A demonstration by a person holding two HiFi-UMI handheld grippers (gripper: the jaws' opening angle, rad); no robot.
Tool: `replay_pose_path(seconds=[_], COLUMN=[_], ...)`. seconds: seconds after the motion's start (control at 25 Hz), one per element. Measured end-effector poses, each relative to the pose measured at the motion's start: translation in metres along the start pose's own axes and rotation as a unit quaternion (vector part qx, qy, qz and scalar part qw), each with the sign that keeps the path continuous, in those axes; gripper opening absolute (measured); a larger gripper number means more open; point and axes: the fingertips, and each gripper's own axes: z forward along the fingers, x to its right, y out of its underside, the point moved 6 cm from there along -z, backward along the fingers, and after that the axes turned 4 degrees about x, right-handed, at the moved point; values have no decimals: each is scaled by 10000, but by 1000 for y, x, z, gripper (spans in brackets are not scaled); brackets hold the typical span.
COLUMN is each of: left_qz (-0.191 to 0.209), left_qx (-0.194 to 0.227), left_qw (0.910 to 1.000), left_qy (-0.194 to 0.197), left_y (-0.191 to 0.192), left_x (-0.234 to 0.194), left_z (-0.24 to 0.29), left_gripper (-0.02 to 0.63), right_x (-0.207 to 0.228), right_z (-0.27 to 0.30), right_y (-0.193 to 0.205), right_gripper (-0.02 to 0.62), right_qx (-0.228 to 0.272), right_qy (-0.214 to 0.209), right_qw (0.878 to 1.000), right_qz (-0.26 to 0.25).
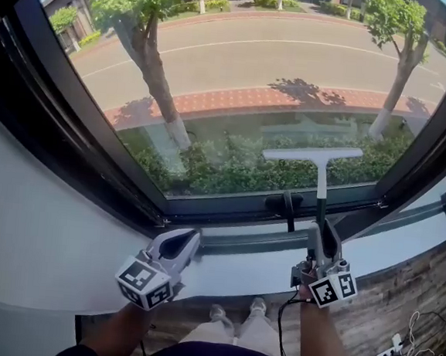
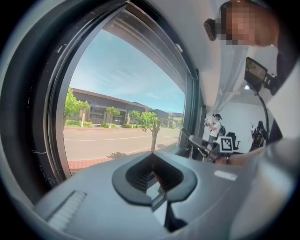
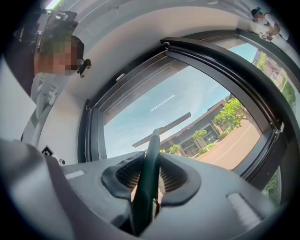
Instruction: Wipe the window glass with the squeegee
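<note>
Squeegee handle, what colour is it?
The squeegee handle is dark green, clearest in the right gripper view.

The window glass (image 1: 217,72) is offering wide open room left of and above the squeegee (image 1: 312,155), whose blade is sitting low on the right part of the pane. The dark window frame (image 1: 66,113) is closing that room on all sides. On its lower rail a black window handle (image 1: 288,206) is jutting out just left of the squeegee's shaft (right in the line of any low pass leftward). The right gripper (image 1: 322,240) is clamping the shaft just beside that handle. The white sill (image 1: 238,271) is lying bare between the two grippers. The left gripper (image 1: 177,245), jaws together, is hovering at the sill's near left, well apart from the squeegee.
</note>
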Motion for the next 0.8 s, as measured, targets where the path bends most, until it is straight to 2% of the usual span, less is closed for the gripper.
replay_pose_path(seconds=[0.4,0.8], left_qz=[-116,-156], left_qx=[-222,-263], left_qw=[9997,9995], left_qy=[80,61], left_y=[9,20], left_x=[3,2], left_z=[8,12], left_gripper=[5,5], right_x=[22,39], right_z=[-26,-47], right_y=[40,72], right_gripper=[103,103], right_qx=[-388,-894], right_qy=[268,543], right_qw=[9987,9939], right_qz=[199,348])
